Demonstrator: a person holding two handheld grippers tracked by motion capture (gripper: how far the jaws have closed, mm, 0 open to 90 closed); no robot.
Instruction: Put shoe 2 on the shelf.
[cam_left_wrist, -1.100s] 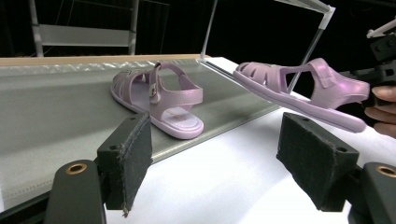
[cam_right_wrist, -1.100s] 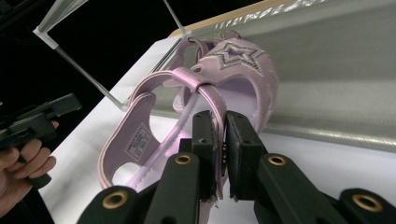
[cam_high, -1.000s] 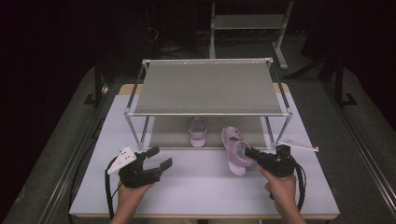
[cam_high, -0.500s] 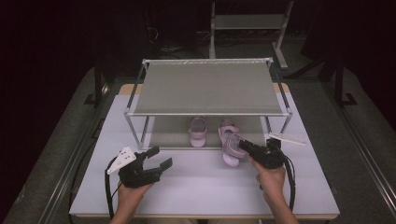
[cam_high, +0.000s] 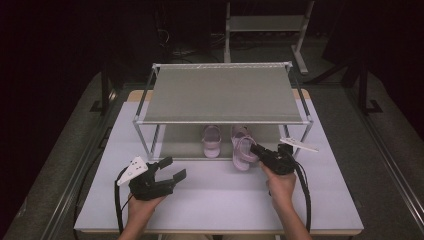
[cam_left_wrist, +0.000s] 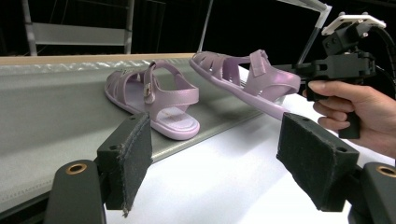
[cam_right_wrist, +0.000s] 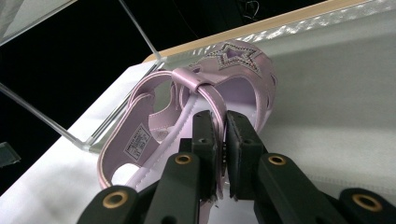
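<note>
High view: the right tool (cam_high: 257, 150) is gripping a pink sandal (cam_high: 242, 152) at the rack's (cam_high: 222, 92) lower shelf, beside its pair (cam_high: 211, 141); the left tool (cam_high: 172, 170) is resting open on the counter (cam_high: 220, 200)

Left gripper view: the held sandal is tilting, heel raised

Right gripper view: jaws are pinching its heel strap; the insole label (cam_right_wrist: 134, 138) is too small to read

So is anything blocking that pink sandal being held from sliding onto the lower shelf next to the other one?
Nothing visible does. The pink plastic sandal clamped in the right gripper hangs tilted at the front edge of the grey lower shelf. The shelf patch right of the matching second sandal looks bare, though the rack's metal front leg stands close by.
</note>
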